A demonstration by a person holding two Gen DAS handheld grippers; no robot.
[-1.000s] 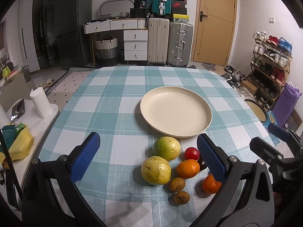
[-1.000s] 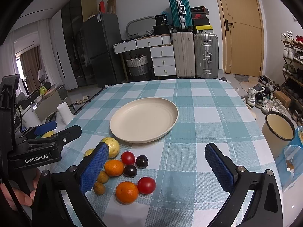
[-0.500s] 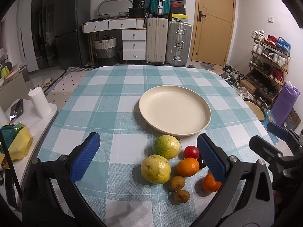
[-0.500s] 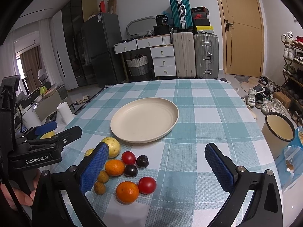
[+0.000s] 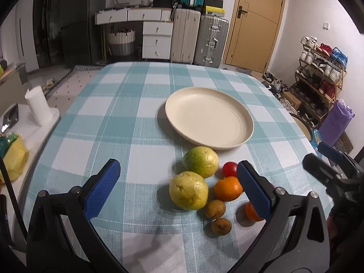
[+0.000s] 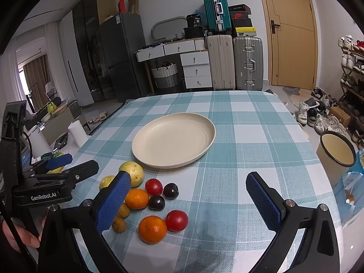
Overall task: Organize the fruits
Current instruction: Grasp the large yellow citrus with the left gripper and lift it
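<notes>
Both claws, left and right, are held wide and empty. Fruit is clustered just ahead of them; the bare plate lies beyond. Nothing is yet gripped, so one piece must be straddled and pinched.

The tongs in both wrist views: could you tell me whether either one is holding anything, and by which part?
Nothing is held. The left tongs and right tongs are both open, hovering over the fruit on the table.

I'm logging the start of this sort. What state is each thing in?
plate: empty
left gripper: open, holding nothing
right gripper: open, holding nothing
fruits: clustered on the tablecloth, none plated
door: closed
drawers: shut
</notes>
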